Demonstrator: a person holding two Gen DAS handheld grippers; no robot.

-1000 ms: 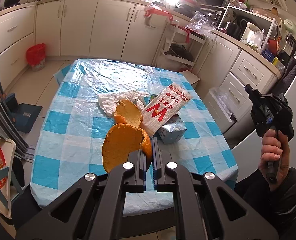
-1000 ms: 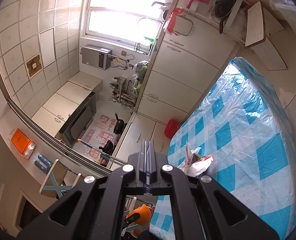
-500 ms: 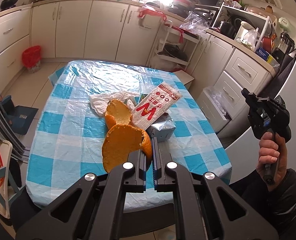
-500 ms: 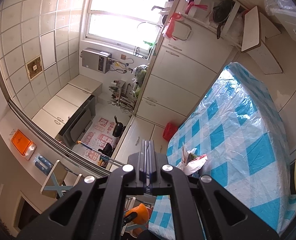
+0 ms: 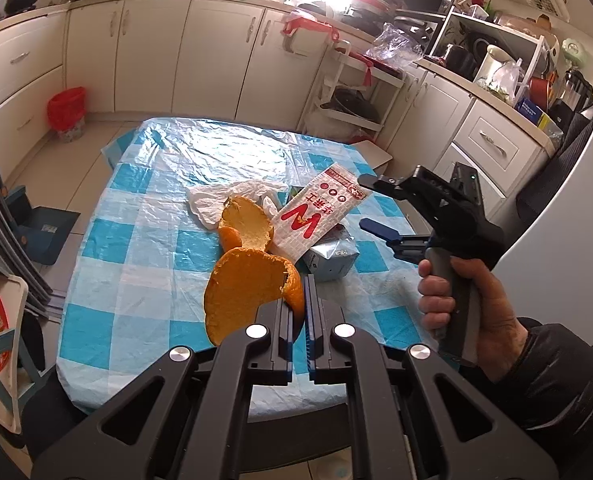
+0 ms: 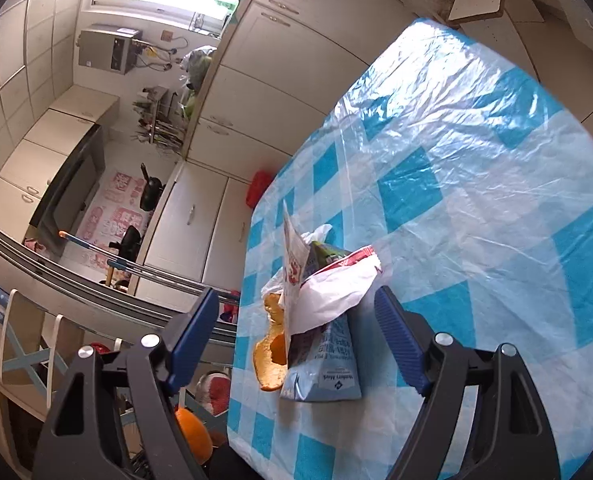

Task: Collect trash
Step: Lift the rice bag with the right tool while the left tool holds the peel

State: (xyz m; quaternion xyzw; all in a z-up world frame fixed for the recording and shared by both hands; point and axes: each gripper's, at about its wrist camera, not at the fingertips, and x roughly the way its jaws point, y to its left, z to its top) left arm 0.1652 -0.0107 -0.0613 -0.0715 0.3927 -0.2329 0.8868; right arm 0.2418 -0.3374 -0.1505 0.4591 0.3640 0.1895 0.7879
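we hold a large orange peel (image 5: 252, 292) pinched in the closed left gripper (image 5: 299, 312), above the near edge of the checked tablecloth (image 5: 144, 240). the right gripper (image 6: 296, 320) is opening, nothing between its blue pads, and faces the trash pile: a second peel (image 6: 270, 356), a white tissue (image 5: 224, 200), a red-and-white wrapper (image 5: 316, 212) and a silver-blue pouch (image 6: 328, 364), all touching mid-table. to do the step well, we judge it best to straddle the upright pouch squarely, closing low on its body so the wrapper leaning on it comes along. the wrapper shows a large red "w" (or "m") and chinese characters too small to read; the pouch's print is too small to read with certainty.
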